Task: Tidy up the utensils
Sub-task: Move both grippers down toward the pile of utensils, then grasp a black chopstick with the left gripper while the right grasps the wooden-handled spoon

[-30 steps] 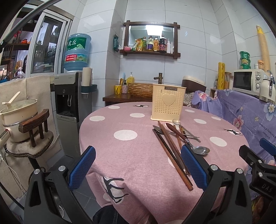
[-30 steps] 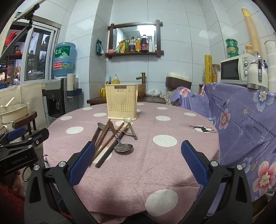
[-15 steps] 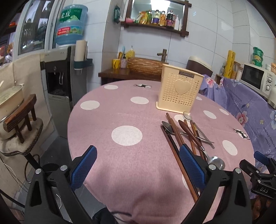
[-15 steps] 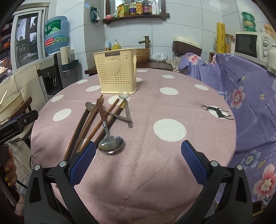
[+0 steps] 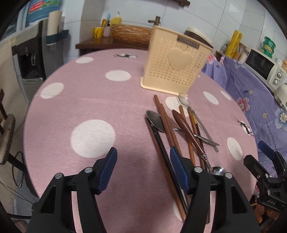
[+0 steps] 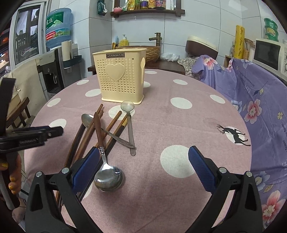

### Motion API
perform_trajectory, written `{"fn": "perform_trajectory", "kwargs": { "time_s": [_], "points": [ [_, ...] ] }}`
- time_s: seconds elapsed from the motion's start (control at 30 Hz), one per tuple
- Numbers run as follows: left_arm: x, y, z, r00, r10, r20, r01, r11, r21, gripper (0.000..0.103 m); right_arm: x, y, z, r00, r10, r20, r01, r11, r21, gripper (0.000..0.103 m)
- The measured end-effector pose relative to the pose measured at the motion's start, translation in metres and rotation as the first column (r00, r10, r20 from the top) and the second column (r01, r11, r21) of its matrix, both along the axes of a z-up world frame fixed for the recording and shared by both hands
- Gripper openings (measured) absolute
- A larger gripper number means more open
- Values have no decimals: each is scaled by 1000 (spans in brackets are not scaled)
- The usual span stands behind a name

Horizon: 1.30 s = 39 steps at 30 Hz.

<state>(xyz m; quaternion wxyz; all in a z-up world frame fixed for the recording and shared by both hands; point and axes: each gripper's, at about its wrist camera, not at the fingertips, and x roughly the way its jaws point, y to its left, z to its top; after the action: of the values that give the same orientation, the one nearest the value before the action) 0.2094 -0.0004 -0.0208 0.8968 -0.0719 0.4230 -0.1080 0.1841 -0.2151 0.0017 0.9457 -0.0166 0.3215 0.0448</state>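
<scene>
Sorting had not begun, we judged: chopsticks (image 6: 84, 136) and spoons (image 6: 107, 177) lay piled on the counter (image 6: 161, 125), at 6 o'clock from the empty-looking holder (image 6: 119, 83). Left claw (image 5: 143, 170) and right claw (image 6: 143, 166) gaped wide, holding nothing.

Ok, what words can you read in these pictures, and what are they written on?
"JIANHAO": on the dark plate at the top of the cream utensil holder.
"DAS": on the right gripper's body, seen from the left wrist camera.
Blue water bottle: large Chinese characters, the smaller print too blurred to read.
Purple flowered cloth: small script, "flower" partly readable, the rest too small.
Shelf bottles: labels too small.
</scene>
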Motion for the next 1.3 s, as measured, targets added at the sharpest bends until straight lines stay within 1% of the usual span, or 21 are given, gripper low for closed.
{"fn": "perform_trajectory", "kwargs": {
  "time_s": [0.13,0.17,0.27,0.33,0.37,0.43,0.5,0.57,0.6,0.67,0.77,0.8,0.87,0.9,0.97,1.0,1.03,1.1,1.13,1.17,1.3],
  "points": [
    [10,-18,-12,999,-30,-42,32,999,33,52,0,-1,-5,1000,-2,-12,2,1000,3,98],
    [11,-22,-15,999,-31,-42,33,998,47,52,0,0,-5,1000,-1,-14,1,1000,1,98],
    [15,-30,-16,999,-24,-27,27,994,110,49,-1,0,-6,1000,-1,-15,1,1000,-10,98],
    [18,-34,-18,1000,-23,-19,26,984,174,45,-1,0,-5,1000,0,-15,0,1000,-12,98],
    [18,-33,-18,999,-28,-18,30,982,186,45,0,0,-4,1000,-1,-13,0,1000,-14,98],
    [20,-27,-17,1000,-20,-22,24,982,187,44,0,-1,-3,1000,-3,-10,3,1000,-20,98],
    [23,-15,-15,1000,5,-22,-1,982,186,44,2,-3,-2,1000,-8,-13,8,1000,-22,98],
    [26,-3,-14,999,28,-23,-24,986,163,44,5,-5,-2,1000,-9,-18,8,1000,-13,98],
    [27,3,-12,999,36,-24,-32,990,139,44,8,-5,-1,1000,-4,-23,4,1000,-5,98],
    [28,14,-9,998,56,-22,-53,993,104,44,14,-1,0,999,16,-31,-16,1000,11,98],
    [28,21,-5,997,78,-10,-76,991,107,44,24,11,4,996,81,-22,-81,997,20,97],
    [28,22,-5,997,80,-13,-78,991,107,44,28,18,4,993,113,-26,-112,994,19,96],
    [27,24,-6,996,84,-18,-81,991,107,44,41,33,3,981,184,-59,-183,983,26,87],
    [27,24,-7,996,84,-19,-82,991,109,44,47,40,1,972,220,-82,-218,975,35,84],
    [25,24,-7,996,81,-22,-78,991,112,44,61,55,-4,951,282,-126,-279,959,43,73],
    [24,24,-7,997,80,-22,-77,991,113,44,68,62,-7,941,305,-148,-302,952,43,71],
    [22,25,-7,997,78,-21,-75,991,115,44,75,69,-11,931,323,-170,-321,946,38,66],
    [19,26,-7,997,76,-19,-73,990,124,44,87,81,-18,917,344,-202,-349,937,11,61],
    [17,27,-7,997,76,-20,-73,989,125,44,92,85,-21,914,346,-212,-355,935,-2,57],
    [16,28,-7,997,77,-23,-74,990,123,44,97,89,-23,911,346,-224,-358,934,-16,54],
    [13,30,-9,996,75,-41,-70,991,111,44,113,95,-29,906,333,-262,-351,936,-23,45]
  ]
}}
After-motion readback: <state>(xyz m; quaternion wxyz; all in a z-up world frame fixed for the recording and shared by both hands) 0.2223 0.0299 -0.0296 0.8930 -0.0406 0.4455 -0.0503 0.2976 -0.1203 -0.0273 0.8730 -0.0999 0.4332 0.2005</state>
